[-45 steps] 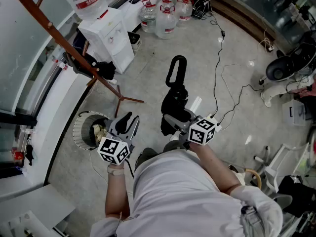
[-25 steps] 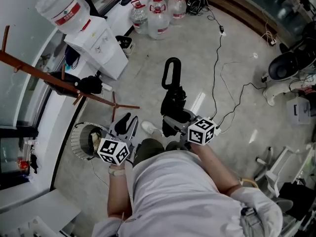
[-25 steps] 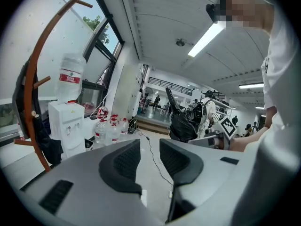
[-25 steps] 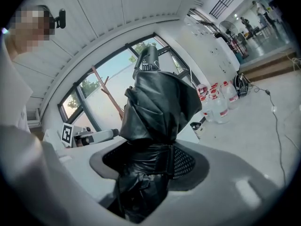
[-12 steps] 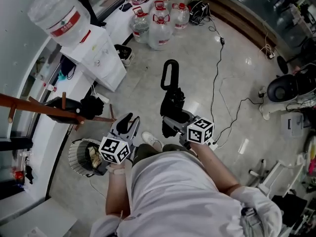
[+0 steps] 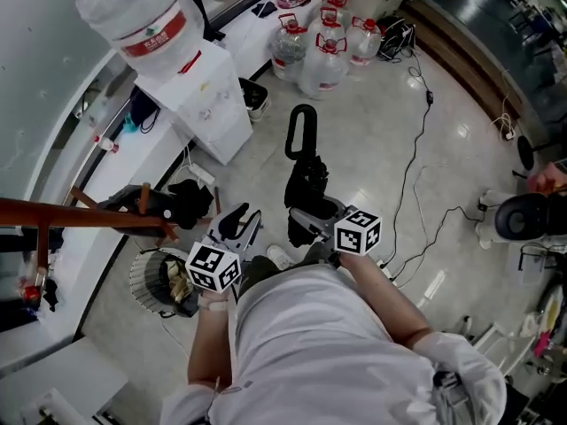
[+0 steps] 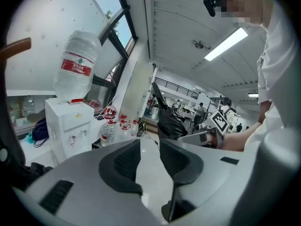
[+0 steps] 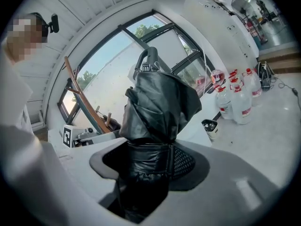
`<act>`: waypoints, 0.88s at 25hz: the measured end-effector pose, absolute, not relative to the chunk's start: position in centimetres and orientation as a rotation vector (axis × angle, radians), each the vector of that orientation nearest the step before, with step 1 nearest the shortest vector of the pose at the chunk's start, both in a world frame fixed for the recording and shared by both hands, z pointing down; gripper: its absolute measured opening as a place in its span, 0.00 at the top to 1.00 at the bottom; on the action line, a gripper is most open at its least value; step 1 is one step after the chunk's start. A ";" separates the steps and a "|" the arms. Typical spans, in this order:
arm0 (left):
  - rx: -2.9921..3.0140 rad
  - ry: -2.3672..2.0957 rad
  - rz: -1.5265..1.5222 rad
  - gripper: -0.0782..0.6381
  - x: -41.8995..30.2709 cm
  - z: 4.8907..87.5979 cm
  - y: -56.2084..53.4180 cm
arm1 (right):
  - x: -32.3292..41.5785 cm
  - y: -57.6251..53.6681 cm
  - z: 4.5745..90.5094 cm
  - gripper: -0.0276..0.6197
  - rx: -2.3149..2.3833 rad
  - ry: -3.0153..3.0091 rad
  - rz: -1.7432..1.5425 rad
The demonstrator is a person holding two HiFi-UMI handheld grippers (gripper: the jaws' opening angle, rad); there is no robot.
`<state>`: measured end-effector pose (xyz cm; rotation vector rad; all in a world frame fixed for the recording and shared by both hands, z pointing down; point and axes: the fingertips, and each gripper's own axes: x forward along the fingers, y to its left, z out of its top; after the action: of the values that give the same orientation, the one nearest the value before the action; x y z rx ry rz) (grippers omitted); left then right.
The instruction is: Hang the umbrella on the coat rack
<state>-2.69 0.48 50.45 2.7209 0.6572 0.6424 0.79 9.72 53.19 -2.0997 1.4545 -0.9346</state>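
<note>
Walking has drawn the coat rack close beside the empty, parted left gripper, while the right gripper still clamps the folded umbrella, clear of that rack.

(a) umbrella: black, folded, loop handle pointing away from you, lower end clamped in your right gripper | (b) coat rack: reddish-brown wooden pole with pegs, to your left, well apart from the umbrella.
</note>
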 end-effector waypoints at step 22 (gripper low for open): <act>2.667 -0.276 0.523 0.74 -0.7 50.5 -9.5 | 7.4 -3.7 55.5 0.57 -1.590 2.218 -1.200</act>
<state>-0.68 -9.55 50.45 2.6673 -0.2757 0.5225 7.36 -3.70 55.48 -1.5897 2.2175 -1.2004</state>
